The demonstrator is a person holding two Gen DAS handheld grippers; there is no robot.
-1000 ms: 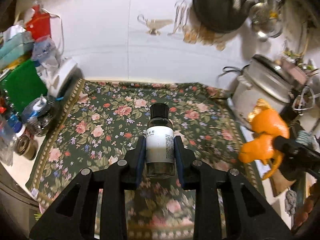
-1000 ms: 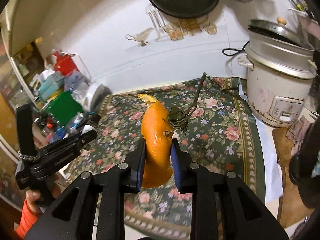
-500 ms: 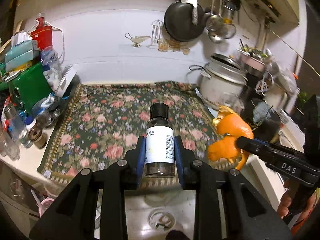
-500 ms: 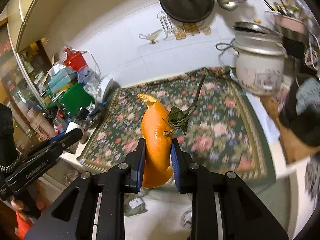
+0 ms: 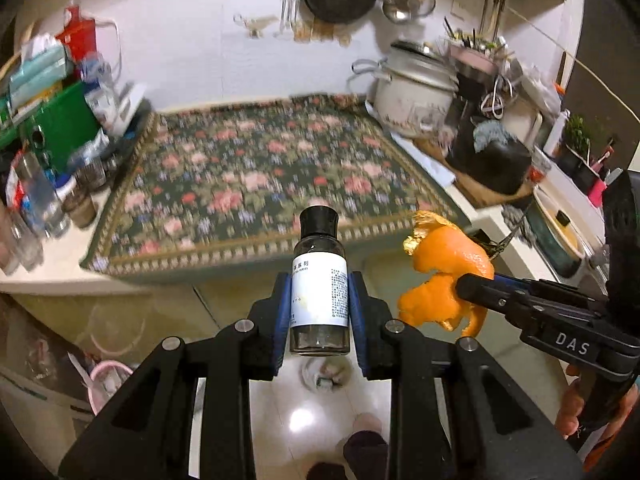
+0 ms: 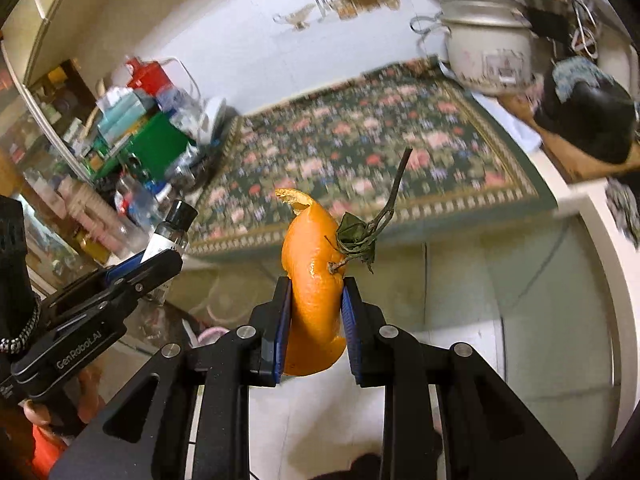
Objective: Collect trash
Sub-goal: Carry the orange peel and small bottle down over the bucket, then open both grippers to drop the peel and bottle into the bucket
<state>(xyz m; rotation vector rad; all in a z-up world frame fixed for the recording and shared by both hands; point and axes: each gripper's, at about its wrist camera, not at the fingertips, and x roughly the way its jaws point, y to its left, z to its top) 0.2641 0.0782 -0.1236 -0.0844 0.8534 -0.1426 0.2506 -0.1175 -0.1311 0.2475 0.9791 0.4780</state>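
My left gripper (image 5: 319, 312) is shut on a small clear bottle (image 5: 319, 280) with a black cap and white label, held upright in the air beyond the counter's front edge. My right gripper (image 6: 314, 312) is shut on an orange peel (image 6: 314, 280) with a dry stem and leaf. The peel also shows in the left wrist view (image 5: 448, 272) to the right of the bottle. The bottle also shows in the right wrist view (image 6: 170, 234) at the left. Both are held over the floor.
A floral cloth (image 5: 260, 176) covers the counter. A rice cooker (image 5: 416, 88) stands at its back right, with bottles and boxes (image 5: 52, 140) cluttered at the left. A pink-rimmed bin (image 5: 108, 380) sits on the floor at lower left. Tiled floor (image 5: 312, 416) lies below.
Both grippers have pulled back from the counter with their loads and now hang over the floor in front of it. The counter looks farther away.
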